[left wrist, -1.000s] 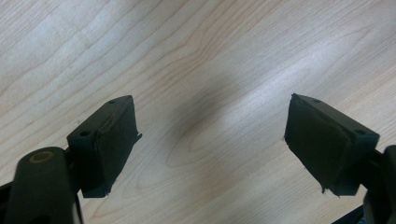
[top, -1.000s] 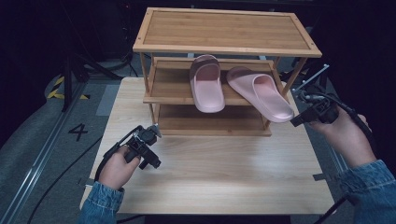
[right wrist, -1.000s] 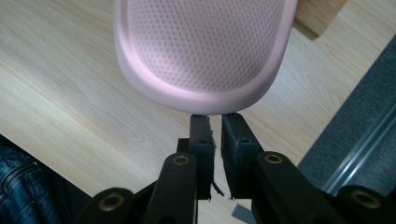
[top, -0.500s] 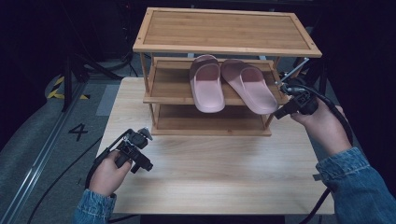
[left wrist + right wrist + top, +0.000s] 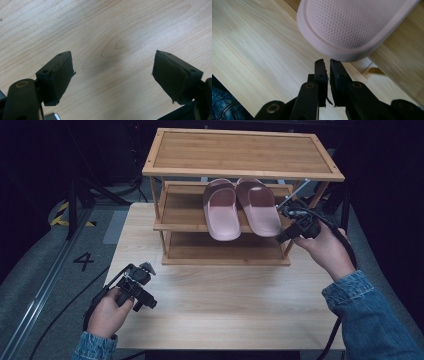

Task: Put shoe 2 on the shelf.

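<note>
- We see a pale wooden table (image 5: pixel 230 305) with a clear wavy grain; in the left gripper view that grain runs in long bands with an oval figure between the jaws.
- On the far half of the table stands a wooden shoe rack (image 5: pixel 240 155) with a framed top board and two lower shelves, in a warmer, more orange wood than the table.
- Two pink slippers lie side by side on the middle shelf, toes toward the back: the left slipper (image 5: pixel 221 211) and the right slipper (image 5: pixel 261 206), their inner edges touching or nearly so, both heels jutting past the shelf's front edge.
- The room around is dark; we make out a grey floor (image 5: pixel 45 245) with a painted "4" (image 5: pixel 83 261), a strip of yellow-and-black tape (image 5: pixel 64 216) and black cables.
- The left gripper (image 5: pixel 146 268) rests low over the near-left part of the table, held in the person's left hand (image 5: pixel 107 310); its jaws stand wide apart over bare wood with nothing between them.
- The right gripper (image 5: pixel 278 239) sits at the rack's right front, in the right hand (image 5: pixel 327 250) (a denim sleeve (image 5: pixel 370 315) follows it); in its own view the jaws are drawn nearly together with only a thin slit, holding nothing, their tips just under the heel of the right slipper.
</note>
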`<state>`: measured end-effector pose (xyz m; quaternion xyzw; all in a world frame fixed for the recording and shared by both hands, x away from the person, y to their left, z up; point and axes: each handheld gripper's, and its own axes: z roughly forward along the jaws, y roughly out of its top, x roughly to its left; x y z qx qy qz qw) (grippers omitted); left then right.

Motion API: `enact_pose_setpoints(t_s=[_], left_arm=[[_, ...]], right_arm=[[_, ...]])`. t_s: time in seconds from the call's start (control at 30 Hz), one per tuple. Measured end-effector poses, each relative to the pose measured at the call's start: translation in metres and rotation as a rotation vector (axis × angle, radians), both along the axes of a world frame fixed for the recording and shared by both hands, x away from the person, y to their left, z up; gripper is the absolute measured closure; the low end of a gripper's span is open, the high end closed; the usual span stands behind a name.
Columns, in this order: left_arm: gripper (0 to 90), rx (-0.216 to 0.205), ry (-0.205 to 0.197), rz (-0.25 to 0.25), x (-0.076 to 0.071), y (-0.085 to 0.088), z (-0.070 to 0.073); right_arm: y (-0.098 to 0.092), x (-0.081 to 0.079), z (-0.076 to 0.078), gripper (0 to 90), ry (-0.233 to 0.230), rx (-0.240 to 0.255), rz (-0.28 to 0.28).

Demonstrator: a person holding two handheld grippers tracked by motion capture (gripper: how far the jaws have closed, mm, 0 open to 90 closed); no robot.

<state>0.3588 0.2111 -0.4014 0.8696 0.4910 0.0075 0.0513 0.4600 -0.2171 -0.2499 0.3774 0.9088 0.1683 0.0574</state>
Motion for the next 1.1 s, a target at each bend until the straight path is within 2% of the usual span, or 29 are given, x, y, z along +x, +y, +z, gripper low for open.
enact_pose_setpoints(t_s=[0.33,0.43,0.5,0.63,0.77,0.87,1.0,1.1], left_arm=[[17.4,-0.001,0.005,0.012,-0.002,0.003,-0.001],[17.5,0.003,0.003,0.006,-0.001,0.003,-0.002],[17.5,-0.005,0.008,0.01,0.0,0.002,-0.003],[17.5,-0.008,0.009,0.014,0.001,0.0,-0.004],[17.6,0.0,0.004,-0.002,0.001,-0.001,-0.003],[17.6,-0.004,0.006,-0.001,0.0,0.0,-0.002],[17.5,-0.012,0.009,0.007,0.0,0.001,-0.003],[17.5,-0.004,0.006,0.004,0.0,0.003,-0.003]], right_arm=[[0.032,0.001,0.0,83.8,-0.004,0.009,0.078],[0.037,0.0,0.0,82.8,-0.008,-0.005,0.083],[0.037,-0.002,0.0,82.2,-0.005,0.003,0.081],[0.045,-0.014,0.004,82.1,-0.013,0.04,0.133],[0.066,-0.025,0.003,82.5,-0.007,0.067,0.22],[0.084,-0.026,-0.001,82.9,-0.003,0.093,0.261],[0.097,-0.023,-0.003,82.2,-0.014,0.113,0.274],[0.107,-0.018,-0.002,83.3,-0.047,0.146,0.272]])
